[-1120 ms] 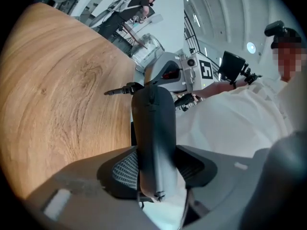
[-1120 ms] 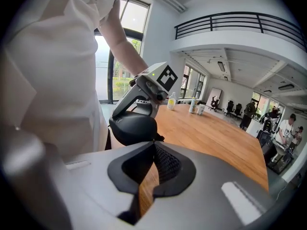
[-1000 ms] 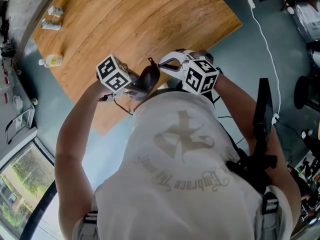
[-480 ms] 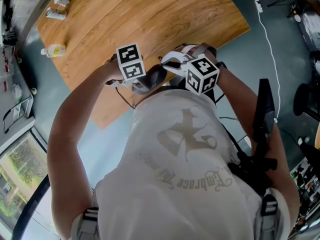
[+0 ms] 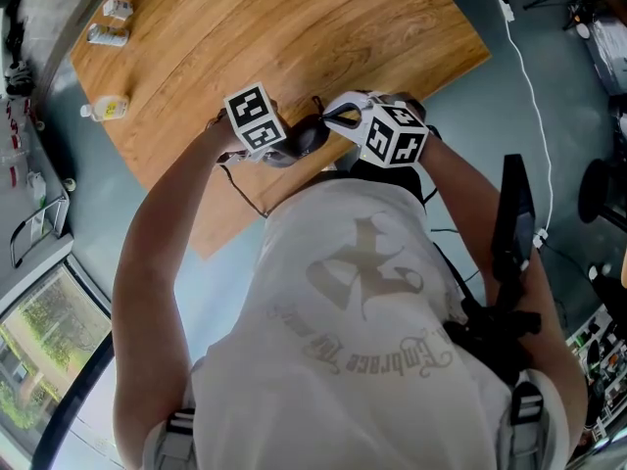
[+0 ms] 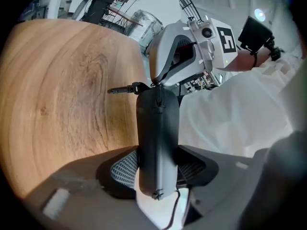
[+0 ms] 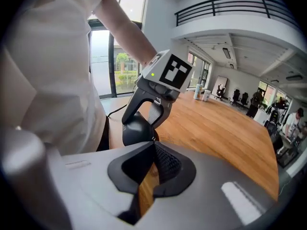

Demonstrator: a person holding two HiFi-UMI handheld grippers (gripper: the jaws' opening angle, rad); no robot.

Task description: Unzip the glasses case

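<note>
Now that both my hands have come down, the case (image 6: 156,128) hangs over the near side of the table (image 5: 294,37). My left claw (image 6: 157,166) has just opened a little, but its pads (image 6: 125,169) still squeeze the case. My right claw (image 7: 153,145) is pinched together at the case's right end. I think it has the zip tab, too small to see. The case looks zipped, so the pull comes next.
</note>
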